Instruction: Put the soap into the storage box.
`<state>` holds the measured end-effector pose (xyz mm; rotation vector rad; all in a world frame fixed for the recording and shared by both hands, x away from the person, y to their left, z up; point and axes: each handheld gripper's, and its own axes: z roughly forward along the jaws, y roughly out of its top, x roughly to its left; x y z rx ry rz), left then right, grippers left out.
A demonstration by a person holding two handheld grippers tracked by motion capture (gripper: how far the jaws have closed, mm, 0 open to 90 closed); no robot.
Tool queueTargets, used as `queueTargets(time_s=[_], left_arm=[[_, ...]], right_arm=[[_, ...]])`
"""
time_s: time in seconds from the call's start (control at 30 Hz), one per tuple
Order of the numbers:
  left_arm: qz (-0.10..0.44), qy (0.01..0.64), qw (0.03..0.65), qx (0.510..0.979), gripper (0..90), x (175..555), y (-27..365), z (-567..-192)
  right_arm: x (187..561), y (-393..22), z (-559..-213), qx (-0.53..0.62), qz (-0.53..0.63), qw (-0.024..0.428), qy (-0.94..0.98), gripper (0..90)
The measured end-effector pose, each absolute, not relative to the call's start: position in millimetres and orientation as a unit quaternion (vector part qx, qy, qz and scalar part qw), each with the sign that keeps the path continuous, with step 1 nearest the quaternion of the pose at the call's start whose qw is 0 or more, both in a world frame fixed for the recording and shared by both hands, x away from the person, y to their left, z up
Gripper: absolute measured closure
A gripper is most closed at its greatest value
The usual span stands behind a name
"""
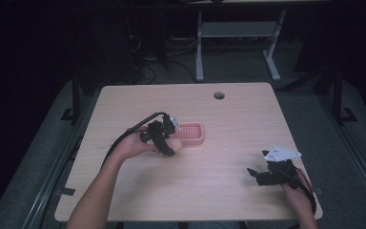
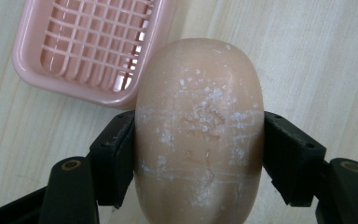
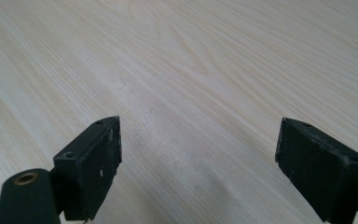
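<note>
You are gripping a tan oval soap bar [image 2: 199, 130] in your left tool [image 1: 167, 141], its two black jaws pressing against the bar's opposite long sides, as the left gripper view is showing. The bar, flecked with white marks and faintly cracked, is sitting just in front of a pink soap dish [image 2: 91, 51] with a grid floor, and its far end is overlapping the dish's near rim in that view; whether it is touching the rim is not clear. In the high view you are holding the bar beside the left end of the dish [image 1: 191, 133], near the middle of the light wooden table [image 1: 228, 119], your left hand [image 1: 136, 145] wrapping round the tool's body and its cable trailing back along your forearm. Your right tool [image 1: 253, 173] is waiting well apart near the table's front right corner, its jaws standing wide open with nothing between them, pointing over bare wood [image 3: 205, 70] in the right gripper view
</note>
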<state>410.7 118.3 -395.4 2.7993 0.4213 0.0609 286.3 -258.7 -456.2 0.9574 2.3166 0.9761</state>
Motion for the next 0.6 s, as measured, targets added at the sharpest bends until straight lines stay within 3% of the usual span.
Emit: queueTargets(time_s=[0.6], left_arm=[[0.022, 0.134, 0.153, 0.979, 32.2, 422.8, 104.7, -388.2]], right_arm=[[286.8, -259.2, -456.3, 0.349, 0.354, 0.223, 0.838, 13.8]])
